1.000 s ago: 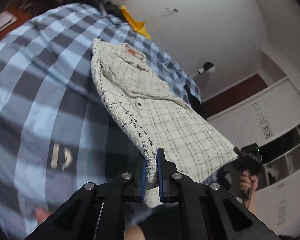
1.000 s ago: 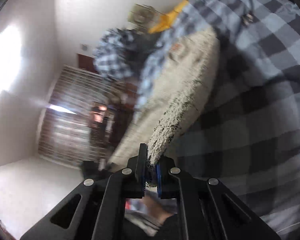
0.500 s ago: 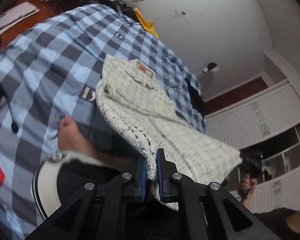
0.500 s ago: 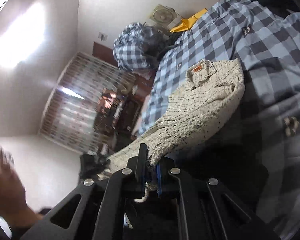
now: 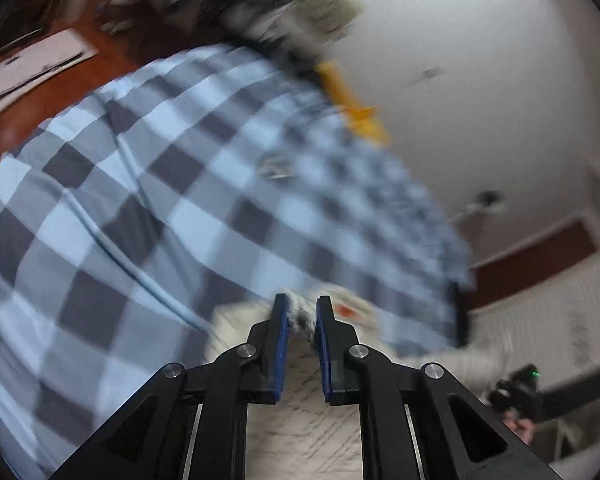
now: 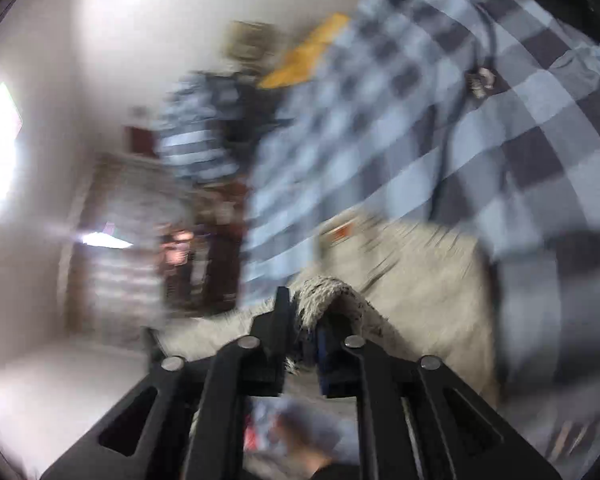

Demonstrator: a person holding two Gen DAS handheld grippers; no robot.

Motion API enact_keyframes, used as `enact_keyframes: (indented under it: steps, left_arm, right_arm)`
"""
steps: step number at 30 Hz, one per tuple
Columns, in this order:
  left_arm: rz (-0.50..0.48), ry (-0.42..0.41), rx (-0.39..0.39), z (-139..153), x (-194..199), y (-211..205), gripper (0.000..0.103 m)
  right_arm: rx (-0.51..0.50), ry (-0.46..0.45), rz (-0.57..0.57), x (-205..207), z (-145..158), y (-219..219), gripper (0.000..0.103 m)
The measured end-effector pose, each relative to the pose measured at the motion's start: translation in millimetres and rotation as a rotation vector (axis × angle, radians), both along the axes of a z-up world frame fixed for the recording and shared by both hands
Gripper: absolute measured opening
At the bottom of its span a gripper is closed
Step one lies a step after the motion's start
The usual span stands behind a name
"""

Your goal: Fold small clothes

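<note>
A cream knitted shirt (image 5: 300, 420) with an orange neck label (image 5: 344, 310) lies on the blue checked bedspread (image 5: 140, 200). My left gripper (image 5: 302, 312) has the fuzzy hem between its blue pads, just short of the label; its jaws are opening slightly. In the right wrist view the shirt (image 6: 420, 280) spreads ahead, label (image 6: 340, 232) beyond the tips. My right gripper (image 6: 304, 308) still pinches a bunched hem that loops over its right finger; its jaws are opening. Both views are motion-blurred.
A dark cable (image 5: 120, 248) runs across the bedspread. A yellow item (image 5: 352, 108) lies at its far end near the wall. A checked bundle (image 6: 196, 140) sits beyond the bed. The other gripper (image 5: 520, 394), held in a hand, shows at lower right.
Both grippers have swung forward over the shirt, carrying the hem up close to the collar label. The shirt no longer stretches out ahead of them. The jaws look slightly wider.
</note>
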State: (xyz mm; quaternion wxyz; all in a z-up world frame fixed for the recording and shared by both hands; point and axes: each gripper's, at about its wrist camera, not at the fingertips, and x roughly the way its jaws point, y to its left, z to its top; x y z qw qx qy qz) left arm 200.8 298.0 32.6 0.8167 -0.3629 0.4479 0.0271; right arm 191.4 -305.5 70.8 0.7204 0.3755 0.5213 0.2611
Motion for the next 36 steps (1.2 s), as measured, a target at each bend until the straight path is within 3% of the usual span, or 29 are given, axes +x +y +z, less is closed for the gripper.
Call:
enact_keyframes:
  steps: [2, 3, 4, 6, 8, 12, 15, 18, 22, 24, 25, 26, 27, 29, 31, 34, 36]
  left_arm:
    - [0.098, 0.169, 0.134, -20.3, 29.7, 8.9, 0.012]
    - [0.098, 0.202, 0.168, -23.9, 37.0, 8.6, 0.012]
    - [0.091, 0.202, 0.196, -23.6, 40.6, 6.2, 0.012]
    - [0.042, 0.164, 0.305, -15.9, 36.3, -10.7, 0.012]
    - [-0.062, 0.155, 0.384, -14.6, 17.6, -38.3, 0.012]
    - [-0.215, 0.172, 0.422, -30.9, -33.7, -88.6, 0.012]
    - [-0.297, 0.194, 0.468, -50.4, -77.9, -130.9, 0.012]
    - [-0.368, 0.202, 0.480, -80.4, -99.6, -159.1, 0.012]
    - [-0.375, 0.308, 0.443, -128.6, -99.9, -164.2, 0.012]
    - [-0.386, 0.297, 0.461, -135.9, -96.6, -161.9, 0.012]
    - [-0.385, 0.292, 0.455, -137.0, -95.6, -160.3, 0.012]
    - [-0.373, 0.285, 0.434, -137.9, -93.6, -155.4, 0.012]
    - [-0.357, 0.284, 0.425, -138.4, -92.2, -151.0, 0.012]
    - [-0.293, 0.314, 0.466, -142.5, -90.4, -142.0, 0.012]
    - [-0.240, 0.377, 0.575, -147.2, -88.8, -135.6, 0.012]
    - [-0.245, 0.384, 0.561, -154.1, -88.8, -129.9, 0.012]
    - [-0.267, 0.388, 0.604, -152.0, -87.2, -135.0, 0.012]
  right_arm:
    - [-0.152, 0.183, -0.125, 49.3, -52.0, -6.5, 0.028]
    - [-0.254, 0.274, -0.190, 61.7, -72.2, -13.8, 0.029]
    - [-0.310, 0.310, -0.244, 65.0, -82.6, -19.4, 0.029]
    - [-0.373, 0.276, -0.228, 62.7, -86.2, -17.8, 0.041]
    - [-0.411, 0.212, -0.148, 51.2, -89.9, -10.2, 0.071]
    - [-0.365, 0.241, 0.028, 9.4, -113.1, -5.5, 0.073]
    - [-0.436, 0.265, 0.119, -14.5, -135.8, -2.7, 0.073]
    - [-0.444, 0.250, 0.067, -20.1, -144.1, -7.8, 0.073]
    - [-0.358, 0.211, -0.027, 1.0, -148.6, -7.9, 0.073]
    - [-0.404, 0.182, -0.034, 16.1, -149.9, 2.4, 0.070]
    - [-0.414, 0.157, -0.037, 23.3, -150.6, 7.2, 0.049]
    - [-0.412, 0.156, -0.034, 27.0, -153.3, 12.2, 0.009]
    - [-0.411, 0.187, -0.028, 32.1, -159.7, 16.1, 0.001]
    - [-0.484, 0.228, -0.064, 29.3, -163.1, 14.4, 0.001]
    - [-0.502, 0.182, -0.176, 29.5, -150.2, -3.2, 0.001]
    - [-0.568, 0.151, -0.439, 19.2, -124.3, -53.5, 0.001]
    - [-0.623, 0.176, -0.472, 16.3, -114.2, -77.6, 0.001]
